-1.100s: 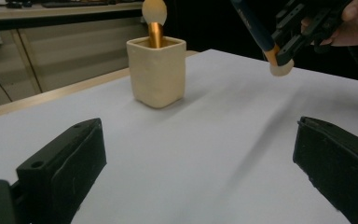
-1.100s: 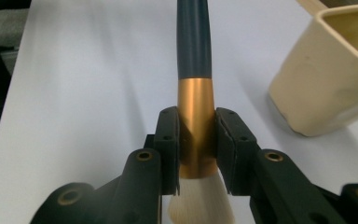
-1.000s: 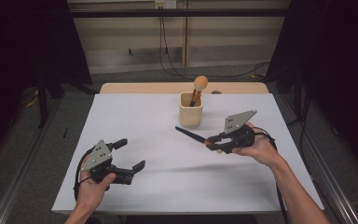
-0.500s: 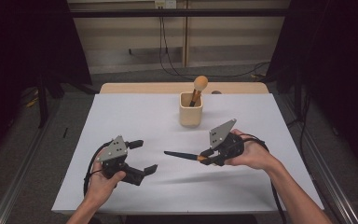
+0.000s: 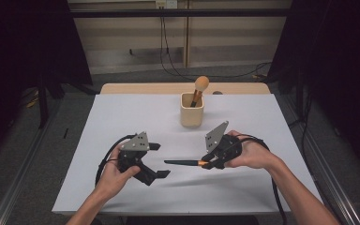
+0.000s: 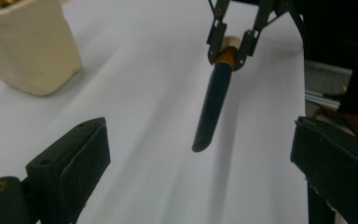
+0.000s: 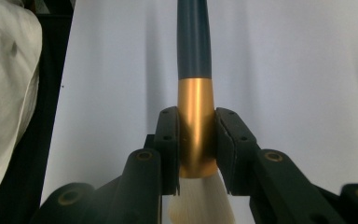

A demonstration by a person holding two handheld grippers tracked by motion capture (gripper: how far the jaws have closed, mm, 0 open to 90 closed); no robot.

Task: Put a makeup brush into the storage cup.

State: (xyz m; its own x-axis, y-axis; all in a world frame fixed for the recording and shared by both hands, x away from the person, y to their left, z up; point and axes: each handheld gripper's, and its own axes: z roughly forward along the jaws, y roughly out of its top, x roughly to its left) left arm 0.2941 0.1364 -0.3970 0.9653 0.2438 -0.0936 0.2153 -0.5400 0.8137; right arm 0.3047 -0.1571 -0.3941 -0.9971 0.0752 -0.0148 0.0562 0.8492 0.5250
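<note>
Pointing its dark handle level toward the wide-open left gripper (image 5: 157,161), the makeup brush (image 5: 183,162) sits clamped by its gold ferrule in the right gripper (image 5: 209,162).

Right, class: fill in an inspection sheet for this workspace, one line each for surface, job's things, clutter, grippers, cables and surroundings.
Surface: white sheet over a wooden table, smooth.
Job's things: dark-handled makeup brush with a gold ferrule, held level above the sheet; cream cup holding a second brush upright.
Clutter: nothing seen.
Grippers: right gripper shut on the dark-handled makeup brush at the ferrule, handle pointing at the left gripper, which is open and empty.
Cables: one black cable loops from the left gripper; another cable trails behind the right hand; wall leads hang behind the table.
Surroundings: grey floor, dark curtains either side.
</note>
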